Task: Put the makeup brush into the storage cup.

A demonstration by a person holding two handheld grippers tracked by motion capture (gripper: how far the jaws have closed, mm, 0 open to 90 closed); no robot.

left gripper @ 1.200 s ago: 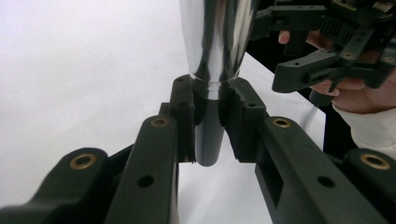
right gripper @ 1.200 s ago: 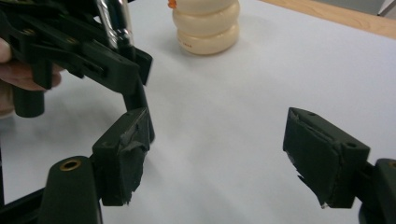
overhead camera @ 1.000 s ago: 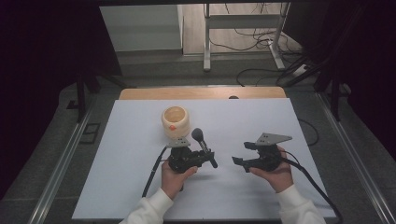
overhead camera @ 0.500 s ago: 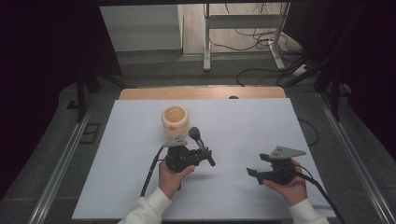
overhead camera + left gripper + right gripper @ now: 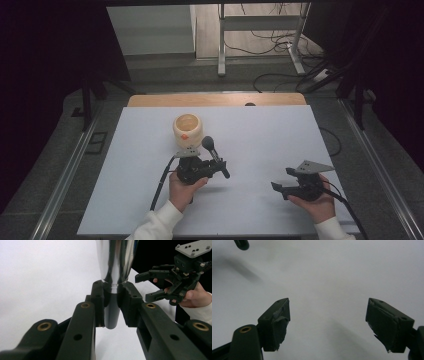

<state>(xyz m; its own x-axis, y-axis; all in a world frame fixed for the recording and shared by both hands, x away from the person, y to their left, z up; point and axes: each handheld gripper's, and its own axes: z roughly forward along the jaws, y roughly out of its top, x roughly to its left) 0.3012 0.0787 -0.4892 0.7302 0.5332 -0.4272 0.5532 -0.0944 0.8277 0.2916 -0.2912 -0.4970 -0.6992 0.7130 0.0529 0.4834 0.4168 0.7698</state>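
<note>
A microphone with a grey head, a shiny silver body and a black handle is clamped in my left gripper, lifted off the white table. In the left gripper view the jaws of my left gripper press on the black handle from both sides. My right gripper is held low near the table's front right, open and empty. Its jaws stand wide apart over bare white surface in the right gripper view. From the left gripper view my right gripper appears open at the upper right.
A cream round cup with an orange mark stands just behind my left gripper. A wooden strip runs along the table's far edge. A dark rounded tip pokes into the top left of the right gripper view.
My right gripper has moved right and back toward the table's near edge, still open. My left gripper with the microphone has stayed nearly in place.
</note>
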